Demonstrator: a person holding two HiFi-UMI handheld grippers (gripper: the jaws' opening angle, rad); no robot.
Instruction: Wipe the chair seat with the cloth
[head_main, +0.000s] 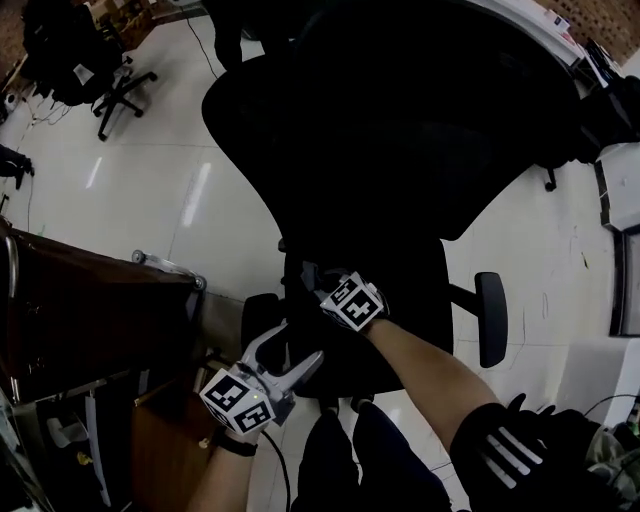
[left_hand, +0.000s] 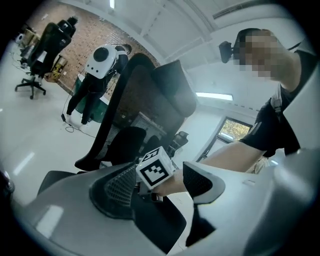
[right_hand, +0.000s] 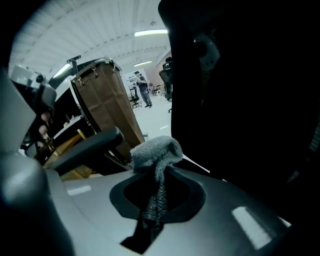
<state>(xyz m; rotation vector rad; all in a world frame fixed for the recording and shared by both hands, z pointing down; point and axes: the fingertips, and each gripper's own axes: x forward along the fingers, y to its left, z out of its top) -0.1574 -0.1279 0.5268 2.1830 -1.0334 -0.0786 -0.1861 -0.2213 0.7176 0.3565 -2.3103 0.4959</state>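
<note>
**Head view.** A black office chair (head_main: 400, 150) fills the middle of the frame, its broad backrest rising over the chair seat (head_main: 410, 290). The right gripper (head_main: 312, 278) reaches in over the seat, close to the foot of the backrest, on a bare forearm. Its marker cube (head_main: 352, 303) shows black-and-white square patterns. The left gripper (head_main: 290, 352) hangs just beside the seat's near-left edge, well apart from the backrest. Its fingers are spread and its own patterned cube (head_main: 238, 398) faces up. An armrest (head_main: 490, 318) juts out on the far side. A dark brown worktop (head_main: 90, 310) lies to the left on the pale floor (head_main: 150, 190), and a second chair (head_main: 120, 85) stands farther off.

**Left gripper view.** The left gripper (left_hand: 160, 196) is released, its fingers (left_hand: 117, 189) wide apart with nothing held. Through the gap show the right gripper's patterned cube (left_hand: 157, 170), the forearm behind it and the black chair (left_hand: 135, 105). A white-headed standing figure (left_hand: 100, 65) stands before a brick wall (left_hand: 85, 40).

**Right gripper view.** The right gripper (right_hand: 157, 197) is clenched on the grey cloth (right_hand: 156, 150). The cloth is pinched into a narrow strand between the fingers and bunches into a soft knob beyond their tips. The black chair (right_hand: 250, 100) fills the frame's right side, and whether the cloth touches the seat cannot be told. An armrest (right_hand: 85, 145) and a brown panel (right_hand: 107, 100) lie to the left.
</note>
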